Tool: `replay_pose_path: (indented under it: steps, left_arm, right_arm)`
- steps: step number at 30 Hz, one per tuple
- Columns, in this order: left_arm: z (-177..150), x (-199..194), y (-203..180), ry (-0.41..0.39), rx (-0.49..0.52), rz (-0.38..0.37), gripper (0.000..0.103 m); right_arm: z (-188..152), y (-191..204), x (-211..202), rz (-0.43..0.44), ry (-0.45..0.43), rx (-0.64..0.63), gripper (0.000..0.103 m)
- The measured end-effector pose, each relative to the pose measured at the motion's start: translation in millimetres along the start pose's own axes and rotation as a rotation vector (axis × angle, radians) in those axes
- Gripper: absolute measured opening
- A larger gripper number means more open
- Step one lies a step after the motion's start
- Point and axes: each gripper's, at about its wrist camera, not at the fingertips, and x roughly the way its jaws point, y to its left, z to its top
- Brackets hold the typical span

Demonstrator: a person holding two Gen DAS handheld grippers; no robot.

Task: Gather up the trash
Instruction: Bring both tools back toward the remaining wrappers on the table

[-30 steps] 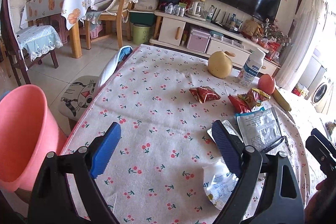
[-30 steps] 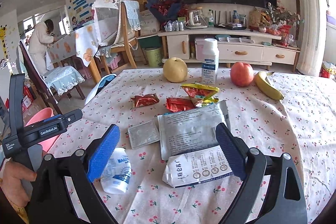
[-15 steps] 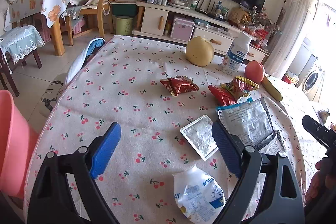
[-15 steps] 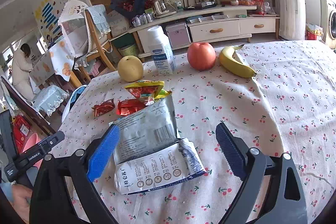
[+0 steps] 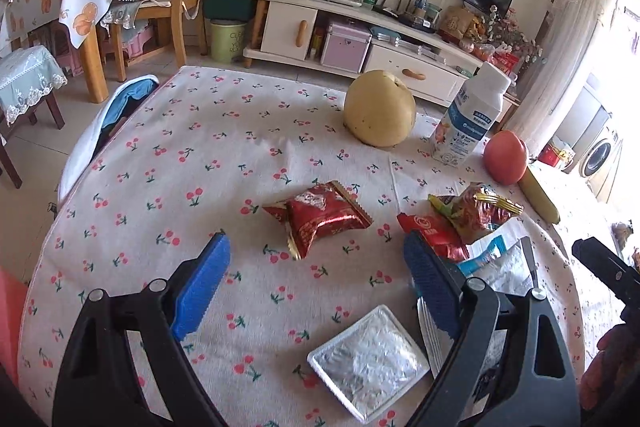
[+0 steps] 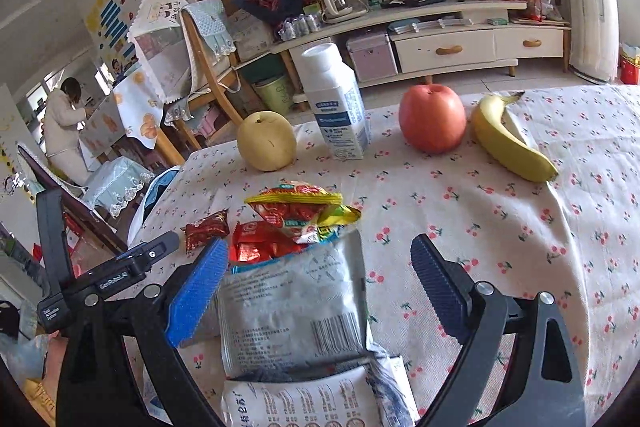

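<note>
Since wrappers cluster mid-table and fruit sits along the far edge, I've got the left gripper (image 5: 316,279) wide open, empty, lined up below the red candy wrapper (image 5: 320,217) at frame centre. Right gripper (image 6: 320,281) also wide open, holding nothing, straddling the grey foil pouch (image 6: 292,311) at lower centre. Apple (image 6: 432,117) and banana (image 6: 508,141) stay out.

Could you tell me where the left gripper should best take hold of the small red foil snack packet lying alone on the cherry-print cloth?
Grip the red foil snack packet across its puffed middle, coming down from above. Its crimped ends lie flat, the middle stands proud, and the open left gripper already frames it.
</note>
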Motion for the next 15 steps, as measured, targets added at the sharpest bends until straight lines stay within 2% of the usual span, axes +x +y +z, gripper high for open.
replay_pose_path:
  steps: [5, 11, 15]
  left_arm:
    - [13, 25, -4, 0.034, -0.003, 0.008, 0.089]
    - [22, 47, -9, 0.078, 0.016, 0.021, 0.089]
    - [23, 56, -2, 0.12, -0.015, 0.02, 0.089]
  right_arm:
    - [16, 12, 30, 0.017, 0.03, -0.039, 0.092]
    - [25, 19, 73, 0.014, 0.119, -0.073, 0.092]
    - [24, 21, 94, -0.017, 0.155, -0.117, 0.092]
